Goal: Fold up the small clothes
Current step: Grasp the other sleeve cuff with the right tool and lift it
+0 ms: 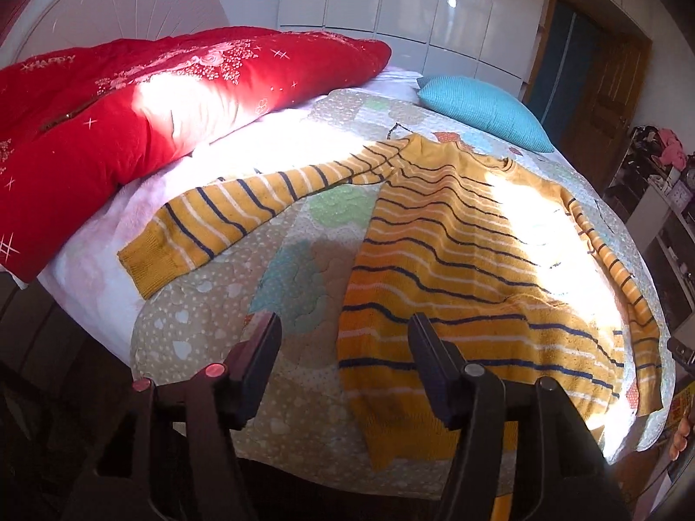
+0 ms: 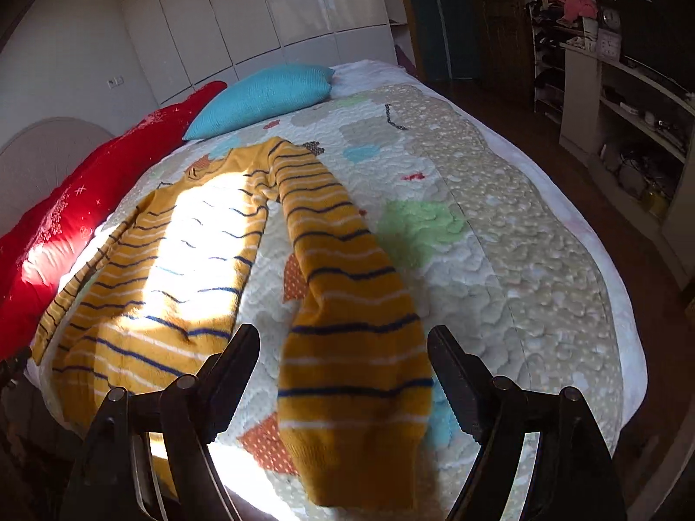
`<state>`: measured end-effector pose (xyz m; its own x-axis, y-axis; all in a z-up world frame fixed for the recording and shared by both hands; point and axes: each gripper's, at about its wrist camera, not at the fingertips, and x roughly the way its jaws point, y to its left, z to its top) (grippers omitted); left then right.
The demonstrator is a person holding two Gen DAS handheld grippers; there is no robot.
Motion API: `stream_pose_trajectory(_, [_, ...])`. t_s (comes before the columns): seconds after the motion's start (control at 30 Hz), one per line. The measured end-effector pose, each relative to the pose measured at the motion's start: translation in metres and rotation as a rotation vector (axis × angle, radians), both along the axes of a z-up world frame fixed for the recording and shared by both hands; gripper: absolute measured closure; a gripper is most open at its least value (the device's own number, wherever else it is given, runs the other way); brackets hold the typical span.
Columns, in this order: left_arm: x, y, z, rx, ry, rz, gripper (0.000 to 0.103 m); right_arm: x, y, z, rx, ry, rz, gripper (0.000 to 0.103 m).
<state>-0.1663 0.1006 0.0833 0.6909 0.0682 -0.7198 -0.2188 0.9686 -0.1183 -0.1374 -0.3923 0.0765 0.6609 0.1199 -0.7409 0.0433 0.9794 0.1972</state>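
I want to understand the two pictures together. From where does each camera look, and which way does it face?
Left wrist: sits on the left gripper at the bed's near edge, facing the sweater hem, toward the red quilt; only its two open fingers show.
Right wrist: sits on the right gripper, looking along one sleeve toward the wardrobe; only its open fingers show.
Shared: sweater, red quilt, blue pillow, patterned bedspread, wardrobe.

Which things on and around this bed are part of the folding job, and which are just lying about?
Part of the job:
striped sweater
left gripper, open
right gripper, open over a sleeve

Just lying about:
red quilt
blue pillow
patterned bedspread
cluttered shelves
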Motion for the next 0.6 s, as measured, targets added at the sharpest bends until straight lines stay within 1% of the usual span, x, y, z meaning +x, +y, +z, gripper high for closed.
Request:
stream_pose_trajectory(0.07, [0.002, -0.009, 0.001, 0.023, -0.003, -0.026, 0.038, -0.014, 0.006, -0.006, -0.031, 0.013, 0.018, 0.019])
stream_pose_trajectory(0.1, [0.003, -0.014, 0.001, 0.036, -0.003, -0.039, 0.036, -0.02, 0.01, -0.009, -0.039, 0.012, 0.031, 0.017])
stream_pose_trajectory(0.13, [0.004, -0.018, 0.0, 0.046, -0.001, -0.05, 0.036, -0.024, 0.016, -0.013, -0.05, 0.015, 0.043, 0.013])
stream_pose_trajectory(0.2, [0.007, -0.026, -0.002, 0.052, 0.01, -0.071, 0.036, -0.026, 0.028, -0.024, -0.095, 0.029, 0.064, 0.013])
stream_pose_trajectory(0.23, [0.008, -0.029, -0.004, 0.049, 0.015, -0.08, 0.036, -0.025, 0.034, -0.032, -0.123, 0.045, 0.073, 0.028])
stream_pose_trajectory(0.27, [0.009, -0.032, -0.004, 0.044, 0.02, -0.087, 0.036, -0.02, 0.038, -0.038, -0.156, 0.067, 0.079, 0.047])
stream_pose_trajectory(0.3, [0.009, -0.033, -0.004, 0.041, 0.023, -0.095, 0.036, -0.016, 0.039, -0.04, -0.201, 0.08, 0.075, 0.074])
stream_pose_trajectory(0.33, [0.008, -0.035, -0.004, 0.041, 0.02, -0.101, 0.036, -0.013, 0.037, -0.036, -0.218, 0.07, 0.072, 0.089])
stream_pose_trajectory(0.37, [0.007, -0.037, -0.003, 0.044, 0.015, -0.104, 0.036, -0.008, 0.03, -0.027, -0.185, 0.059, 0.074, 0.095])
stream_pose_trajectory(0.4, [0.006, -0.038, -0.001, 0.048, 0.009, -0.105, 0.036, -0.003, 0.021, -0.015, -0.166, 0.043, 0.06, 0.095])
stream_pose_trajectory(0.5, [0.004, -0.036, 0.001, 0.044, -0.004, -0.106, 0.036, 0.014, -0.015, 0.031, -0.288, -0.046, -0.085, 0.095])
stream_pose_trajectory(0.57, [0.003, -0.034, 0.001, 0.034, -0.006, -0.1, 0.036, 0.03, -0.05, 0.053, -0.329, -0.072, -0.218, 0.095])
stream_pose_trajectory(0.6, [0.002, -0.033, 0.0, 0.028, -0.006, -0.096, 0.036, 0.039, -0.067, 0.059, -0.376, -0.071, -0.307, 0.088])
